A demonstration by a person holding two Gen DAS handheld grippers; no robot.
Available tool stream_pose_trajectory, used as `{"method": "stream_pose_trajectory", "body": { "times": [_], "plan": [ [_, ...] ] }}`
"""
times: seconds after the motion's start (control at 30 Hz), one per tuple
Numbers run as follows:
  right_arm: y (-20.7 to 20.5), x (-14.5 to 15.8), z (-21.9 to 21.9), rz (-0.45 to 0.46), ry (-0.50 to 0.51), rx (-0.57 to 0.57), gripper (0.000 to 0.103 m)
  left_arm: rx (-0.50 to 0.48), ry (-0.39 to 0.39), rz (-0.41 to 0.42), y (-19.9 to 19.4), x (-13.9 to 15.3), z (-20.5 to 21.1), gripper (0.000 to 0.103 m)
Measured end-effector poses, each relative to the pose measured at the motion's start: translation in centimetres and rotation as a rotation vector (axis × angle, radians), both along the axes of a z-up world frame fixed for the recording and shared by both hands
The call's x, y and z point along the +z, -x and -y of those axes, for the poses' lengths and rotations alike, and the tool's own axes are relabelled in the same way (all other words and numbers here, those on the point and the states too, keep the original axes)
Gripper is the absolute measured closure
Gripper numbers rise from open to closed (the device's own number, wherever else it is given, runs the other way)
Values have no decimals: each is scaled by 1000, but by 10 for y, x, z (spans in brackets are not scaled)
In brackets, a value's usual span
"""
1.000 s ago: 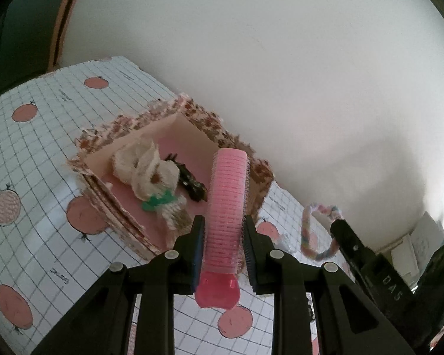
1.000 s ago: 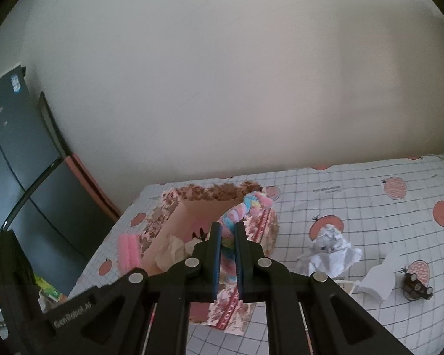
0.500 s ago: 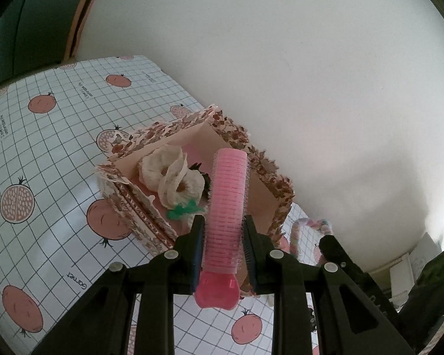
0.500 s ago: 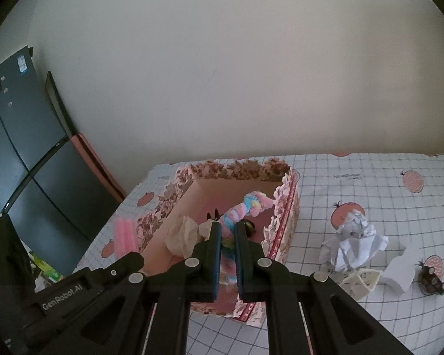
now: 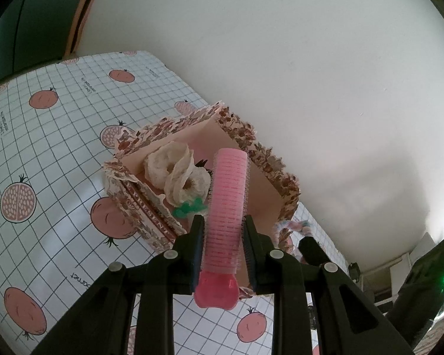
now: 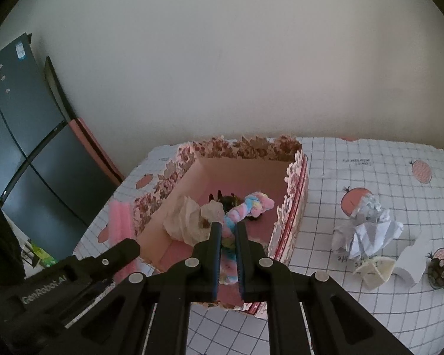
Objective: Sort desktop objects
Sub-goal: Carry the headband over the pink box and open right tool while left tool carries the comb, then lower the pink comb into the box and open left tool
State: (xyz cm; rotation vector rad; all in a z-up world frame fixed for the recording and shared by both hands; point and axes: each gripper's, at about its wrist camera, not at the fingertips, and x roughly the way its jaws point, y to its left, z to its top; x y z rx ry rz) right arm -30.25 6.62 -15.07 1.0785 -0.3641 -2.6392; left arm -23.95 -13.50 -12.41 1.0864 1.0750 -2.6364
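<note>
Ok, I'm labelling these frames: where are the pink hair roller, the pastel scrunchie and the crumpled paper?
pink hair roller (image 5: 226, 204), left wrist view, middle of its ribbed barrel
pastel scrunchie (image 6: 253, 207), right wrist view, its upper twisted part
crumpled paper (image 6: 367, 230), right wrist view, centre of the wad

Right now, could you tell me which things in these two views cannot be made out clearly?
- Left wrist view: the box floor is hidden behind the pink hair roller in the left gripper.
- Right wrist view: the lower end of the pastel twisted rope is hidden between the fingers of the right gripper.
- Right wrist view: the dark object in the box is too small to identify.
</note>
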Motion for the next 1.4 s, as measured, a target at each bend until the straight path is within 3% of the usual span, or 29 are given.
{"method": "stream_pose_trajectory", "body": {
  "times": [0.43,0.53,0.67,1.4],
  "plan": [
    [6,-20,4,70,-33,10,90,-2,1,8,1,-2,1,77],
    [8,-24,4,98,-39,14,85,-5,3,12,1,-3,0,77],
    [8,-23,4,85,-48,21,78,-14,2,15,2,-4,-1,77],
    [7,-13,-17,68,-56,-27,74,-53,33,14,13,-6,-18,77]
  ]
}}
